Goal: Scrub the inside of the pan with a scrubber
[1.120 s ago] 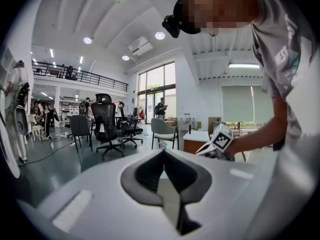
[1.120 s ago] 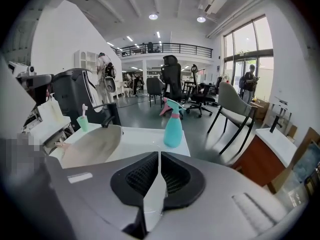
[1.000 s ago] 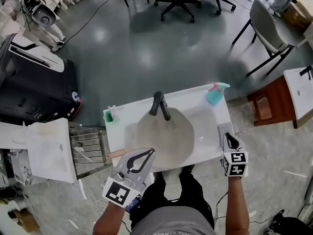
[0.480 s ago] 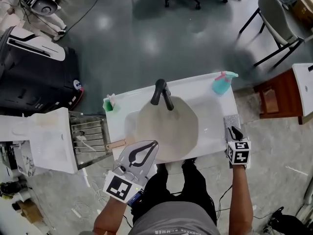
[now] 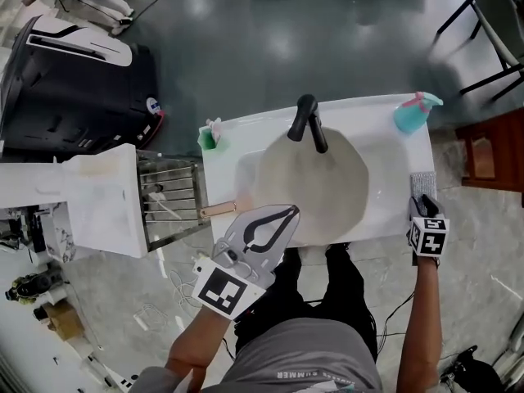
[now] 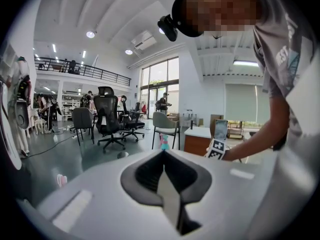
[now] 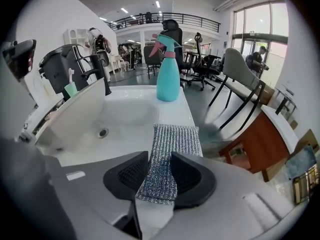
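Observation:
A big pale round pan lies in the sink under the black faucet, its wooden handle sticking out left. The grey mesh scrubber lies flat on the counter's right edge. My right gripper is at its near end. In the right gripper view the scrubber runs between the jaws of this gripper, which are opening. My left gripper hovers before the sink's front edge. It is shut and holds nothing, and in its own view this gripper faces the room.
A teal spray bottle stands at the counter's back right and a green cup at its back left. A metal dish rack adjoins the sink on the left. Chairs and a wooden cabinet stand beyond.
The head view has swung, so the sink sits higher and further right in the picture. Both grippers keep their places relative to the sink and the scrubber.

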`<action>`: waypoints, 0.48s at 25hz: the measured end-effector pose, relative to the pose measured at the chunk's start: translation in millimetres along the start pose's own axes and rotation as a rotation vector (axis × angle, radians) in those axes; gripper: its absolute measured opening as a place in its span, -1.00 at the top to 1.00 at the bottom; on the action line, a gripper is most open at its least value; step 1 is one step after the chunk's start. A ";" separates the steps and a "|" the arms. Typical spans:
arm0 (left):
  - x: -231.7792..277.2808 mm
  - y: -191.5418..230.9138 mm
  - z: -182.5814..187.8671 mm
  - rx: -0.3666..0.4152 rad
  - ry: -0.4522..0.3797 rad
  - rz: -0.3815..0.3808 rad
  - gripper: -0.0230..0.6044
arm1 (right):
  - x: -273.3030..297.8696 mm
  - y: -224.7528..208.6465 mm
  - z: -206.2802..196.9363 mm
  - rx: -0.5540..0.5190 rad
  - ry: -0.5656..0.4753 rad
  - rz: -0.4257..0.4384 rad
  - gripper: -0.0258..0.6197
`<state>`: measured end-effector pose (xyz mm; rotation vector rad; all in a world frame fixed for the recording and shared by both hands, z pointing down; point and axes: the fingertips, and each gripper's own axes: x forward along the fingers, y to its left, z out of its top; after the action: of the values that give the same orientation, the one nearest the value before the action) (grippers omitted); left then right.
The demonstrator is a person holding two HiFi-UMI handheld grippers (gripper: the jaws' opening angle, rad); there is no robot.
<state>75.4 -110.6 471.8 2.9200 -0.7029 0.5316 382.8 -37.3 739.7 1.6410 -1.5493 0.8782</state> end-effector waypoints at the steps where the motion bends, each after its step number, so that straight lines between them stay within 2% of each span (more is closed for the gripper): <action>1: -1.6 0.8 -0.5 -0.006 0.000 0.003 0.92 | 0.1 0.6 0.2 -0.007 0.005 -0.007 0.46; 7: -9.7 5.0 -0.2 0.000 -0.016 0.012 0.92 | 0.5 2.3 -1.7 -0.051 0.027 -0.045 0.54; 12: -20.7 12.2 -1.5 -0.049 -0.027 0.040 0.92 | -2.4 2.5 -0.6 -0.029 0.027 -0.046 0.79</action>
<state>52.1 -112.5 465.9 2.8790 -0.7676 0.4722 380.1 -35.6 738.1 1.6316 -1.4932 0.8458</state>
